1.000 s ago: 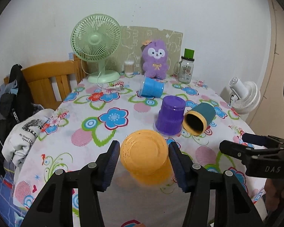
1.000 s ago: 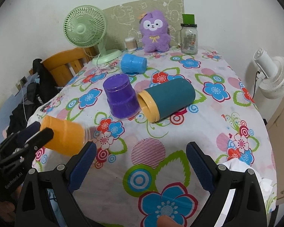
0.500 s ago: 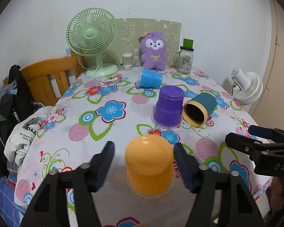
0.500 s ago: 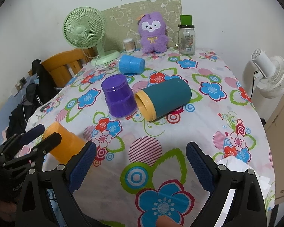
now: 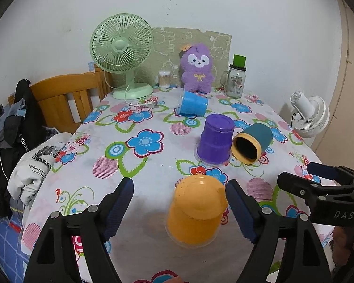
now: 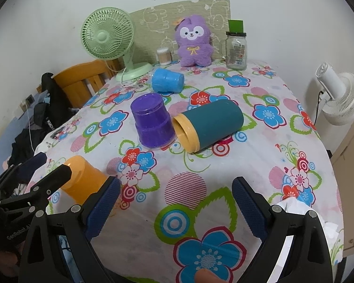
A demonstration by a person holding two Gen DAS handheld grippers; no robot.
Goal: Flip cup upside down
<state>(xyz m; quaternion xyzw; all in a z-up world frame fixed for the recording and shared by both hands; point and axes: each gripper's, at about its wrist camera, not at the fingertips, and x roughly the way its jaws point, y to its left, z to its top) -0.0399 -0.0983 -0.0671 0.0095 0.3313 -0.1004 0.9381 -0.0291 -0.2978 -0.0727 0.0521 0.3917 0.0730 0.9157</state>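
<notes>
- orange cup (image 5: 195, 212) sits upside down near the front edge of the tabletop (image 5: 153, 165); nothing touching it
- left tool (image 5: 179, 206) spread wide around the cup, holding nothing
- right tool (image 6: 174, 202) wide open too, empty

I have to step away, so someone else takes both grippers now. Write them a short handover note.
Left gripper: open, jaws either side of the orange cup, not gripping it.
Right gripper: open, empty, over the near tablecloth.
Orange cup: upside down near the front edge. Purple cup: upside down mid-table.
Teal cup: on its side beside the purple one, mouth toward us. Blue cup: on its side further back.
Done: orange and purple. Left: probably teal and blue; teal looks nearest the right gripper.
</notes>
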